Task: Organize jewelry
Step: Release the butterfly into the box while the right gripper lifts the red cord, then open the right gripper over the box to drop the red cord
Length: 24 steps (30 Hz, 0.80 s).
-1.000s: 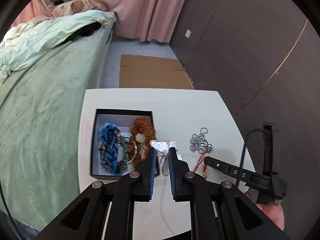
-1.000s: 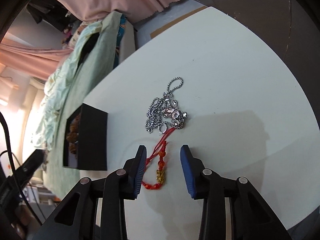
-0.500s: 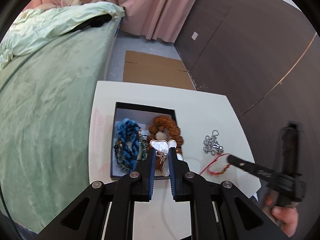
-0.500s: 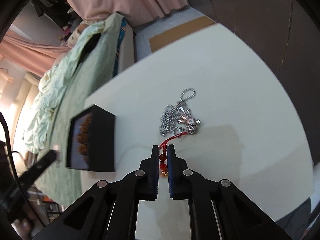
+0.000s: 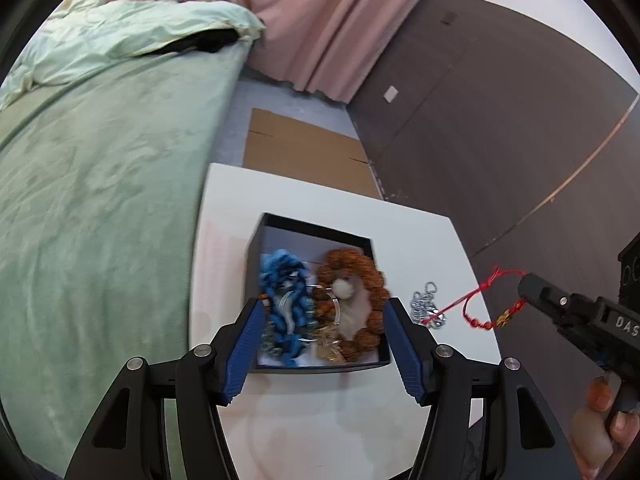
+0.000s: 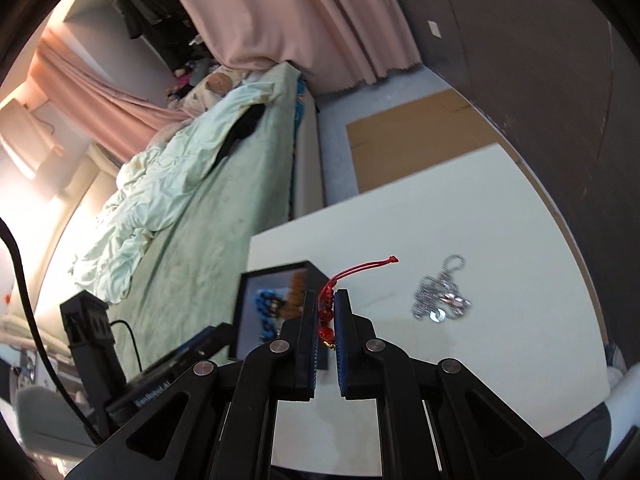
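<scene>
Your left gripper [image 5: 324, 344] has just opened wide at lower centre, dropping the butterfly piece into the box [image 5: 256, 240], while your right gripper [image 6: 327, 312], clamped on the red cord [image 6: 325, 312], has lifted it clear of the table [image 6: 500, 220], leaving the chain [image 6: 440, 300].

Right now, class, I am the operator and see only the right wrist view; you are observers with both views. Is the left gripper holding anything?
Observer: No. The left gripper points at the black box. Its jaws have just been opening and grip nothing.
Operator: What lies in that box?
Observer: A blue braided bracelet lies on its left side and a brown bead bracelet on its right.
Operator: How does my red piece hang?
Observer: The red cord bracelet dangles from the right gripper, whose jaws have just closed on it. A gold charm hangs near its low end.
</scene>
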Each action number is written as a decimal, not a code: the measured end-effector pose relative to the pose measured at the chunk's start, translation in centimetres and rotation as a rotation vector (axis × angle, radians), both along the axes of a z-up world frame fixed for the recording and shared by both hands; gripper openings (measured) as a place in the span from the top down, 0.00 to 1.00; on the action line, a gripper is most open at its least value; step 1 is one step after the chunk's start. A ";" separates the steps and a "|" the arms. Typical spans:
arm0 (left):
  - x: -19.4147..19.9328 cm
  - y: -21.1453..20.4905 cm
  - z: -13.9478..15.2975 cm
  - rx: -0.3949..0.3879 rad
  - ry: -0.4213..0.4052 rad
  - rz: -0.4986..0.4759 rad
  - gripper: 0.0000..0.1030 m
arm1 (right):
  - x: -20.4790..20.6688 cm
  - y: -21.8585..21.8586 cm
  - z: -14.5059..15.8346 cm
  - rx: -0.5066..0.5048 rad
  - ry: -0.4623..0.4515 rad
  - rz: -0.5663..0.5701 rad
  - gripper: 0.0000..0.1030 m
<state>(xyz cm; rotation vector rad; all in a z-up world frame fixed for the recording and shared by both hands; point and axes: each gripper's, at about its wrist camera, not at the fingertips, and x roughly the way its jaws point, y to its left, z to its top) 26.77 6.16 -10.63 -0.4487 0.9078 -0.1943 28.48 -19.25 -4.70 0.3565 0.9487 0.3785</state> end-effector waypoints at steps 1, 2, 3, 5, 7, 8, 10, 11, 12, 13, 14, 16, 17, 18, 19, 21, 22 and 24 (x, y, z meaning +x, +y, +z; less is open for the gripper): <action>-0.2 0.4 0.0 -0.001 0.005 0.002 0.39 | 0.1 0.5 0.0 0.012 0.000 0.006 0.91; -0.1 0.7 0.0 0.003 0.007 0.003 0.39 | 0.2 0.9 -0.1 0.019 0.001 0.011 0.91; -0.3 1.1 0.0 0.008 0.007 0.009 0.39 | 0.5 1.6 -0.2 0.025 0.003 0.019 0.91; -0.7 1.7 0.2 0.011 0.002 0.022 0.39 | 0.6 2.5 -0.5 0.032 0.010 0.034 0.91; -1.1 2.3 0.3 0.010 -0.002 0.032 0.39 | 0.9 3.7 -0.6 0.038 0.014 0.054 0.91; -1.2 2.4 0.4 0.011 -0.003 0.034 0.39 | 1.0 4.3 -0.7 0.045 0.013 0.066 0.91; -1.4 2.8 0.6 0.016 -0.005 0.037 0.39 | 1.1 5.3 -0.7 0.057 0.011 0.082 0.91; -1.5 2.9 0.7 0.016 -0.008 0.036 0.39 | 1.3 5.7 -0.8 0.058 0.012 0.088 0.91; -1.6 3.0 0.8 0.015 -0.012 0.036 0.37 | 1.3 6.1 -0.8 0.057 0.016 0.087 0.91; -1.7 3.1 1.2 0.013 -0.021 0.037 0.32 | 1.5 6.3 -0.9 0.065 0.016 0.095 0.89; -1.9 3.2 1.4 0.012 -0.031 0.039 0.28 | 1.4 6.5 -1.1 0.074 0.021 0.105 0.85; -2.1 3.2 2.2 0.019 -0.065 0.046 0.09 | 1.2 6.3 -1.4 0.080 0.028 0.092 0.33; -2.3 3.2 2.6 0.030 -0.082 0.057 0.06 | 0.8 5.9 -1.4 0.082 0.009 0.071 0.26; -2.3 3.2 2.9 0.033 -0.091 0.065 0.04 | 0.3 5.3 -1.3 0.081 -0.014 0.049 0.23; -2.3 3.2 3.3 0.030 -0.100 0.074 0.04 | 0.1 4.9 -1.4 0.087 -0.016 0.045 0.23; -2.2 3.1 3.6 0.020 -0.100 0.077 0.04 | 0.0 3.7 -1.7 0.126 0.008 0.033 0.23; -2.2 3.0 3.6 0.018 -0.099 0.076 0.04 | -0.1 2.9 -1.8 0.142 0.017 0.019 0.23; -2.2 2.4 3.9 0.019 -0.104 0.062 0.04 | -0.3 1.5 -1.8 0.159 0.015 -0.006 0.23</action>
